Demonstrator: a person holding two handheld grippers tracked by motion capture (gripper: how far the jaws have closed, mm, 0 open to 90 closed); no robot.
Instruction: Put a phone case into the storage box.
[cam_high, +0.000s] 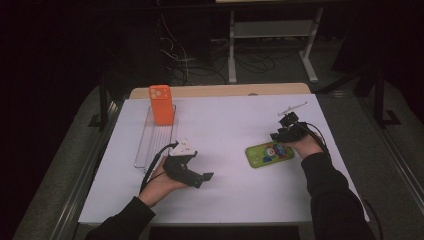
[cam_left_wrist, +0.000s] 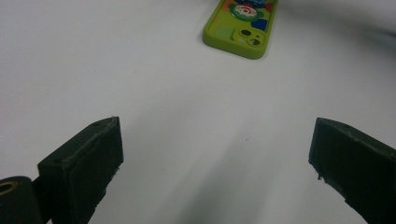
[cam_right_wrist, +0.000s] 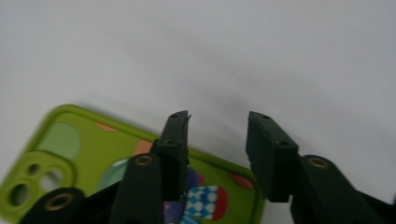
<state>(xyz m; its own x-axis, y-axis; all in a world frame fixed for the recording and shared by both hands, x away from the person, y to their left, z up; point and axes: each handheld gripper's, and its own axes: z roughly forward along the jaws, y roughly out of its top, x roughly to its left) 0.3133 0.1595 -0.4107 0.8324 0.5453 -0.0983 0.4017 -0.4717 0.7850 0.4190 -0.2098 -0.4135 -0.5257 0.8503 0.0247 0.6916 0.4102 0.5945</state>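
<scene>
I see the green phone case (cam_high: 269, 153) lying flat on the white worktop (cam_high: 225, 125). My right gripper (cam_right_wrist: 217, 128) hovers over its far edge, jaws parted, seemingly not touching. My left gripper (cam_left_wrist: 215, 154) gapes wide, well short of the case.

White surface (cam_high: 225, 125), wooden strip along its far edge. Green phone case (cam_high: 269, 153) flat at right. Wire rack (cam_high: 155, 135) at left, bearing orange case (cam_high: 161, 104).

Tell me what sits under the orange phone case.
The orange phone case stands upright at the far end of a clear tray, which lies on the white table. The case's bottom edge hides the tray floor beneath.
</scene>
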